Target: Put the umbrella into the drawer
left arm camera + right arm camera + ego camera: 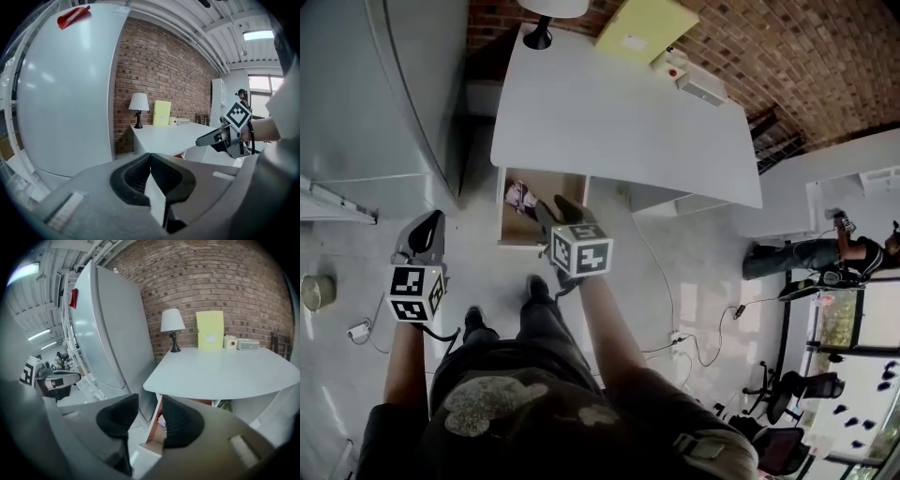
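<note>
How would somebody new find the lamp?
Find the brick wall, then the white desk against it. The lamp stands on the desk corner nearest the big grey cabinet. Only it has a white shade on a black stem; the yellow board beside it is flat.

Grey left tool (pixel 429 225), right tool (pixel 558 211), checkered marker cubes (pixel 581 250), dark shirt (pixel 534 398)
</note>
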Tool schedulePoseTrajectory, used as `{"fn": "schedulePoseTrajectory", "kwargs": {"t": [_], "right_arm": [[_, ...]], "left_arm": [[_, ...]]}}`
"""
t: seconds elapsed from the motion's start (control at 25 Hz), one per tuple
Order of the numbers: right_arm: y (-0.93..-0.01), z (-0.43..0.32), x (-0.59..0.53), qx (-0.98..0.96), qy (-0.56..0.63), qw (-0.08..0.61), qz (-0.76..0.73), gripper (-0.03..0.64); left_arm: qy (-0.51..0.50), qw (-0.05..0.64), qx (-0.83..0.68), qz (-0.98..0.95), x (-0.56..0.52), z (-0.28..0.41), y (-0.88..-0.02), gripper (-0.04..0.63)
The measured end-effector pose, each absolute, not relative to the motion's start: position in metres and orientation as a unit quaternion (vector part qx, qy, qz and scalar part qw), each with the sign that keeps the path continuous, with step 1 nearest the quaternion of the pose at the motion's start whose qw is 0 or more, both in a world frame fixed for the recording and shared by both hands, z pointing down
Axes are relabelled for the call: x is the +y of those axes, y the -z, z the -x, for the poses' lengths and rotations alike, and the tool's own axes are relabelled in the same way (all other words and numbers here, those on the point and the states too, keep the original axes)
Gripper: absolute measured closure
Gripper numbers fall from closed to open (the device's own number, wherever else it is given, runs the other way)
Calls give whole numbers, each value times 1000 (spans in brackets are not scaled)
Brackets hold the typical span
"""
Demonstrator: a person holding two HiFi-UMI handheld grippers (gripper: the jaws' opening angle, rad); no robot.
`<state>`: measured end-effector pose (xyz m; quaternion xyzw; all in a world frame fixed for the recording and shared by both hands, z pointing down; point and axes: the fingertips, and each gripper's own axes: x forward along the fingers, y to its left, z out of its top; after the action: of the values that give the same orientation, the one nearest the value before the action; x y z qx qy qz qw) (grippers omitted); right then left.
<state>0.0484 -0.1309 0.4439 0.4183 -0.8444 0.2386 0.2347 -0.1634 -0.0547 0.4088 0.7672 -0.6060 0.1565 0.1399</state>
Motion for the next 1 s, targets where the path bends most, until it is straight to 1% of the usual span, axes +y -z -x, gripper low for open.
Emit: {"fn": "schedulePoseTrajectory", "kwargs": {"t": [0.12, 0.2, 0.32, 0.4, 0.52, 0.76, 1.0], "right_arm": [[-430, -42, -121, -839, -240, 215, -439, 513], [-425, -38, -115, -832, -243, 210, -453, 517], [-415, -31, -102, -824, -240, 204, -471, 580], [-408, -28, -89, -824, -234, 198, -477, 611], [-402, -25, -69, -822, -227, 190, -486, 612], [-405, -20, -28, -813, -227, 199, -498, 612], [-396, -27, -11, -806, -224, 200, -511, 612]], "left_arm": [[-151, 134, -591, -781, -43, 165, -401, 584], [-153, 132, -581, -788, -34, 170, -398, 584], [-157, 127, -565, -800, -19, 181, -393, 584], [-159, 118, -556, -807, -9, 187, -391, 584], [-156, 112, -546, -815, 3, 192, -387, 584], [-155, 114, -530, -826, 30, 200, -387, 584], [-151, 119, -522, -831, 37, 205, -389, 584]]}}
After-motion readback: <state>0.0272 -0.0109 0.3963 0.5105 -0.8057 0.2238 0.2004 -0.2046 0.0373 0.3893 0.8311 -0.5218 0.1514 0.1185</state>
